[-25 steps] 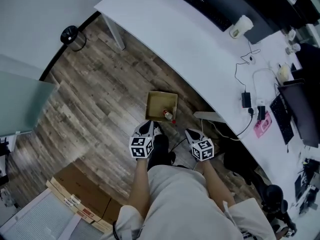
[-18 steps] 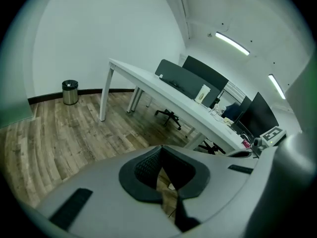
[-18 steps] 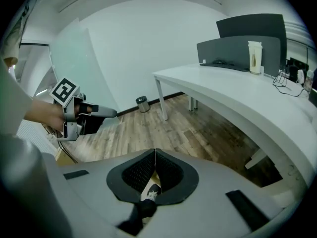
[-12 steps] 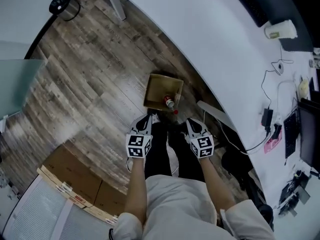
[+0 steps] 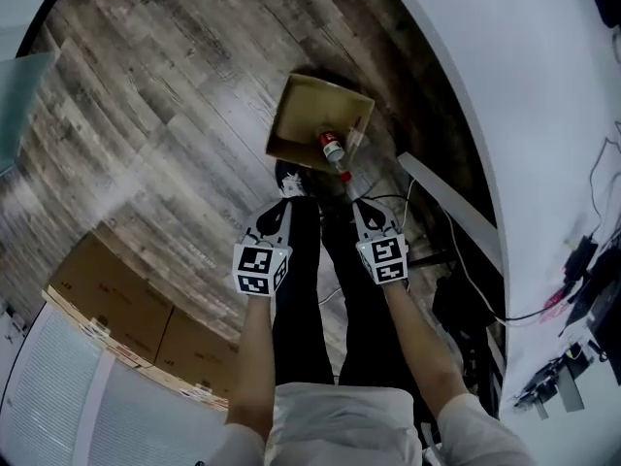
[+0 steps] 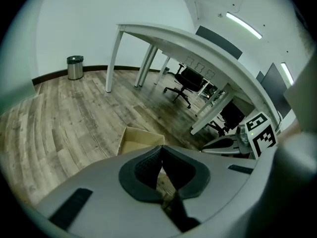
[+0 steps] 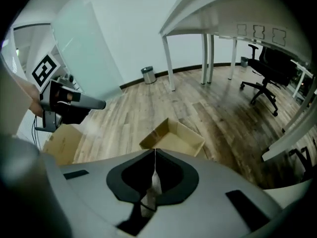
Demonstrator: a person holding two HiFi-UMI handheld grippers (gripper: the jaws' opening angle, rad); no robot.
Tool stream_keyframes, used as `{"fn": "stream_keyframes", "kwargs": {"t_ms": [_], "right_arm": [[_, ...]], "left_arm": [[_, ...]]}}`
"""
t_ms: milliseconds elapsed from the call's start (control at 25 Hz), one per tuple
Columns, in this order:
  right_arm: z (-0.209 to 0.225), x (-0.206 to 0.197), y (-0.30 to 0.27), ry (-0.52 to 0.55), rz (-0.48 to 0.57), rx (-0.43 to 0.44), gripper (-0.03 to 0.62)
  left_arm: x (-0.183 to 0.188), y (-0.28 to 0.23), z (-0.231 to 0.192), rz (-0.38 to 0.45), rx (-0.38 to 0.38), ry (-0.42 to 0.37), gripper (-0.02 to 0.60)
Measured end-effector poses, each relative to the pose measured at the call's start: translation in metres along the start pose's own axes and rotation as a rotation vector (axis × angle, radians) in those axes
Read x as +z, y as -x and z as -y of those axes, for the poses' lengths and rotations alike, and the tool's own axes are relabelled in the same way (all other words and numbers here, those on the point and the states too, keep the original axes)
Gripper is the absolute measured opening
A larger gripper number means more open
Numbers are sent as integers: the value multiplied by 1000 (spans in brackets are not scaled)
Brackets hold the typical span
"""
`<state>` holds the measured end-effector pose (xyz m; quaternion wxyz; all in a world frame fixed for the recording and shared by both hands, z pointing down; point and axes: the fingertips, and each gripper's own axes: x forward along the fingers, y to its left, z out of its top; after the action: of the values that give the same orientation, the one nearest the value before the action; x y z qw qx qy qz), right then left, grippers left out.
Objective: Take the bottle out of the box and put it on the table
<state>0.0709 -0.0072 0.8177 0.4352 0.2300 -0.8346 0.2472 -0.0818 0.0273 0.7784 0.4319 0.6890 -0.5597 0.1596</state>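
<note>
- Head view shows one open brown cardboard box [image 5: 299,115] on the wood-plank floor [image 5: 146,124], just ahead of the person's feet and beside the curved white table [image 5: 543,95]. The small bottle with a red label [image 5: 333,149] is inside it, tight against the near right corner.
- Left hand-held gripper [image 6: 161,148] has its jaws pressed together with nothing between them. The right hand-held gripper [image 7: 154,155] is closed and empty too. Both are short of the box and apart from the bottle.
- Closed jaws would likely poke the bottle and knock it over rather than take it, so they need to spread first.
- Because the bottle hugs the wall, one jaw may snag the cardboard rim, and the light box could drag or lift with it.
- A smooth round bottle pinched off-centre could slip on the way up to the table.
- Counted: one box, one bottle, two hand-held grippers, one table. The flat brown cartons [image 5: 116,328] stacked at lower left are too unclear to number.
</note>
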Motion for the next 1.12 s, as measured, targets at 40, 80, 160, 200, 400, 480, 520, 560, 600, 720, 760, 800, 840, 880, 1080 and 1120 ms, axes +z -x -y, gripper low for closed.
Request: {"fn": "stream_keyframes", "kwargs": {"t_ms": [40, 80, 160, 200, 400, 480, 520, 560, 600, 720, 760, 800, 840, 880, 1080, 1120], "right_arm": [[5, -11, -8, 7, -9, -1, 40], [10, -22, -16, 12, -16, -6, 40], [22, -44, -34, 20, -30, -18, 41], [26, -54, -43, 24, -38, -21, 41], [38, -98, -92, 86, -75, -17, 44], [40, -115, -111, 104, -86, -12, 78], [41, -123, -120, 109, -90, -11, 98], [42, -130, -128, 112, -89, -12, 106], [44, -136, -136, 117, -87, -14, 120], [49, -153, -158, 137, -95, -19, 190], [50, -160, -165, 147, -103, -19, 212], [52, -166, -172, 161, -110, -20, 243], [53, -170, -178, 177, -111, -23, 253], [55, -173, -184, 193, -104, -26, 258], [55, -183, -207, 281, -104, -32, 264], [55, -186, -210, 286, -114, -36, 264]], "left_arm": [[-12, -11, 2, -5, -6, -4, 14], [-22, -22, 4, -7, -13, -11, 14], [-39, -45, 8, -3, -30, -31, 14], [-46, -55, 9, 1, -38, -43, 14], [-84, -109, 15, 15, -76, -75, 14], [-96, -125, 18, 24, -93, -83, 14], [-102, -131, 20, 28, -105, -92, 14], [-108, -136, 21, 31, -116, -103, 14], [-114, -141, 21, 34, -123, -115, 14], [-137, -154, 17, 39, -126, -128, 14], [-144, -157, 14, 38, -127, -125, 14], [-152, -161, 11, 37, -129, -124, 14], [-158, -164, 7, 38, -131, -129, 14], [-164, -168, 2, 40, -129, -139, 14], [-186, -179, -24, 63, -90, -132, 14], [-189, -179, -27, 68, -84, -125, 14]]}}
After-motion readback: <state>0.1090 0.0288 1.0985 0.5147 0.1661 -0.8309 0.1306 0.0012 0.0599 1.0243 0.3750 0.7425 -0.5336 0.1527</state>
